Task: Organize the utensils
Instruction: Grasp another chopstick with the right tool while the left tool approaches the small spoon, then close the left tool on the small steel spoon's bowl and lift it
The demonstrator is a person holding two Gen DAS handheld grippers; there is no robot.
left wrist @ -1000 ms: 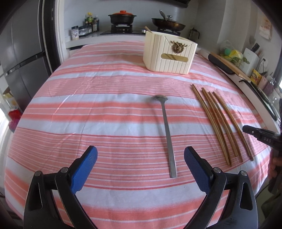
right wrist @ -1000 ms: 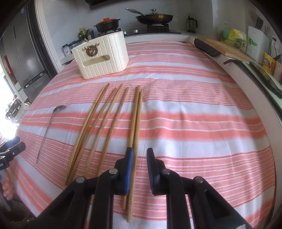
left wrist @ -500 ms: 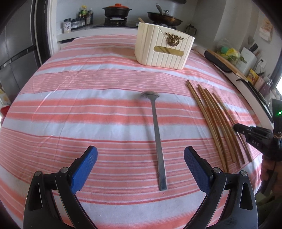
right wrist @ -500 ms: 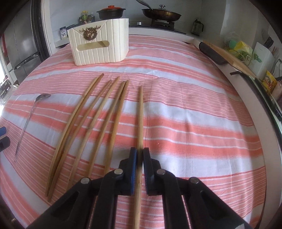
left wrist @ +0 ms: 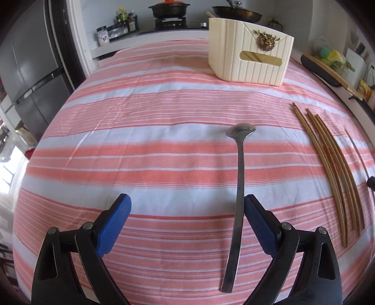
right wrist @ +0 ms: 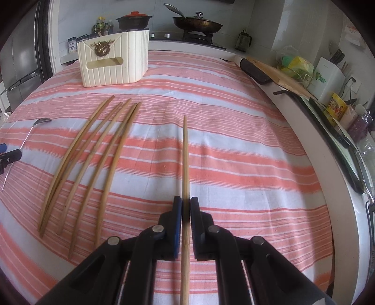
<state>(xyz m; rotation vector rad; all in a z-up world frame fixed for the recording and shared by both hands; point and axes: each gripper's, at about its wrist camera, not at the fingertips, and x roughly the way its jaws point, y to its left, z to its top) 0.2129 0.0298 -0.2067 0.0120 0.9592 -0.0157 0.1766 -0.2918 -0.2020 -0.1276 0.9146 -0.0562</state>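
Note:
My right gripper is shut on a single wooden chopstick that points forward over the striped tablecloth. Several more chopsticks lie side by side to its left; they also show in the left wrist view. A long steel spoon lies between my open left gripper's fingers, close to the right finger; the left gripper is empty. The cream ribbed utensil box with a gold deer emblem stands at the far side, with chopsticks visible through its slot; it also shows in the right wrist view.
The table wears a pink and white striped cloth. Behind it a stove holds a black pot and a frying pan. A fridge stands at the left. A cutting board and clutter line the counter on the right.
My right gripper closed on one chopstick and drew it rightward, away from the others. My left gripper moved forward and down until the spoon handle lay between its fingers.

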